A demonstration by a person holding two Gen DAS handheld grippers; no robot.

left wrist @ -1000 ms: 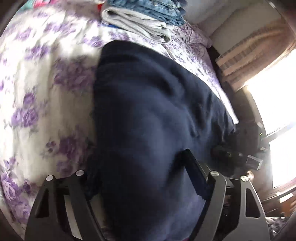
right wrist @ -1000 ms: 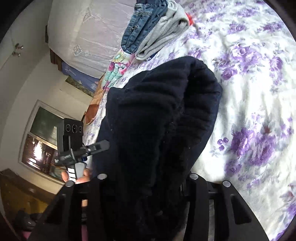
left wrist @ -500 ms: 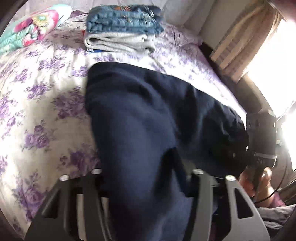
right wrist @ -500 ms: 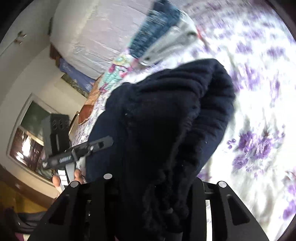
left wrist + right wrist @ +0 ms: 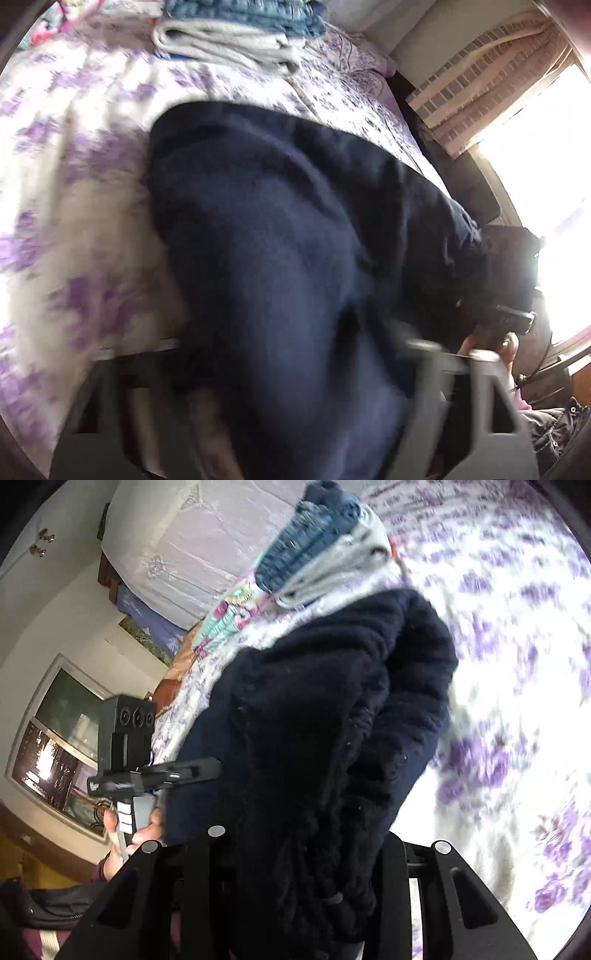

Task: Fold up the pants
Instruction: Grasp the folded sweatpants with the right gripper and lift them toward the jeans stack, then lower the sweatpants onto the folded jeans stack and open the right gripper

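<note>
The dark navy pants [image 5: 295,240] lie bunched on the purple-flowered bedsheet [image 5: 74,155]. My left gripper [image 5: 295,387] is shut on the near end of the pants, its fingers blurred and mostly wrapped in cloth. My right gripper [image 5: 295,878] is shut on the other bunched end of the pants [image 5: 332,738], with thick folds filling the space between its fingers. The left gripper also shows in the right wrist view [image 5: 155,775] at the left, held by a hand. The right gripper shows in the left wrist view [image 5: 509,295] at the right.
A stack of folded jeans and grey garments [image 5: 236,33] sits at the far end of the bed; it also shows in the right wrist view [image 5: 325,554]. A colourful pillow [image 5: 229,624] lies beside it. A bright window with curtains [image 5: 491,85] is to the right of the bed.
Both grippers have moved with the pants still held; the views are blurred by the motion. The folded stack has shifted up in the left view.
</note>
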